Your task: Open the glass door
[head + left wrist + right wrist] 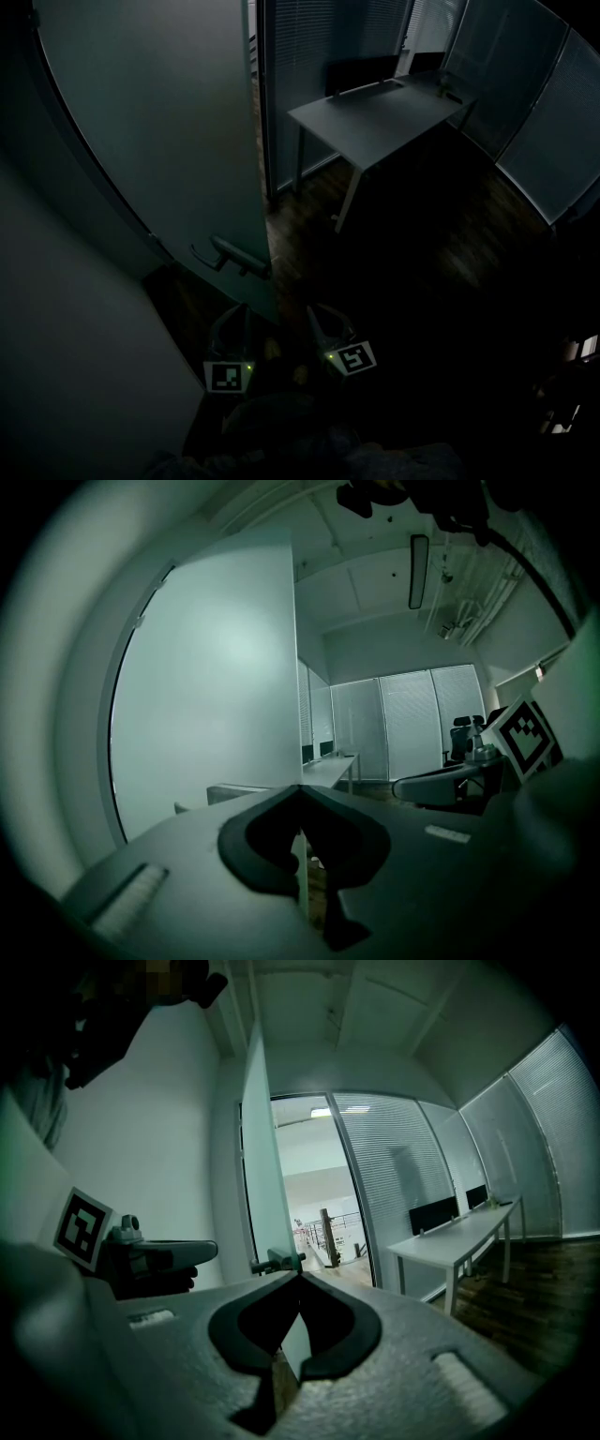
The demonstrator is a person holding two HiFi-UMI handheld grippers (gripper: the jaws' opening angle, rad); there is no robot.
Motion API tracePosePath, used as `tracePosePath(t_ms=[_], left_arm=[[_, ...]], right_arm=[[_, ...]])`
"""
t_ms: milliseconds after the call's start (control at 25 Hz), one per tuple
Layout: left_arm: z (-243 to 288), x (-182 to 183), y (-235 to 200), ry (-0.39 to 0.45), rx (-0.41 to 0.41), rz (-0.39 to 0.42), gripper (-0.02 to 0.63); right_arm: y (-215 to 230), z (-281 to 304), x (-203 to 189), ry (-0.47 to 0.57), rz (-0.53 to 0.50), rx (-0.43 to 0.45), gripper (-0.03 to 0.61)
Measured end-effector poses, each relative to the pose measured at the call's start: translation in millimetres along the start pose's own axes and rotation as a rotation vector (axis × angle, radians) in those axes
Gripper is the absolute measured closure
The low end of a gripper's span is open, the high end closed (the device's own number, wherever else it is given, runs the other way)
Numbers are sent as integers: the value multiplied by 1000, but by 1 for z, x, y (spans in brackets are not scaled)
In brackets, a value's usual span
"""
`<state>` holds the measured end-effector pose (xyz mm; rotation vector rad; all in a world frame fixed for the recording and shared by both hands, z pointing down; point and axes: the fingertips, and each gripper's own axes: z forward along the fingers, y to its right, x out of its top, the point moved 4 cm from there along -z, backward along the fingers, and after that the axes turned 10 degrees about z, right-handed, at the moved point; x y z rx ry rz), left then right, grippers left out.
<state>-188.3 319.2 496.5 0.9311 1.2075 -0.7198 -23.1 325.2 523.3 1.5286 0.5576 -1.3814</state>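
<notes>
Looking down, head view: glass door stands open at left, its handle near the free edge; left gripper and right gripper sit just below the handle; desk beyond.
Left gripper view: jaws together, nothing held; door panel fills the left.
Right gripper view: jaws together, nothing held; door seen edge-on ahead.
</notes>
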Motion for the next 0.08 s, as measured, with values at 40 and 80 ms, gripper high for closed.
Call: tracePosePath(t_ms=[40, 80], left_arm=[[0, -1, 0, 1, -1, 4, 611], [1, -1, -1, 2, -3, 8, 611]], right_arm=[[0, 1, 0, 1, 0, 0, 577], [0, 1, -1, 1, 0, 1, 577]])
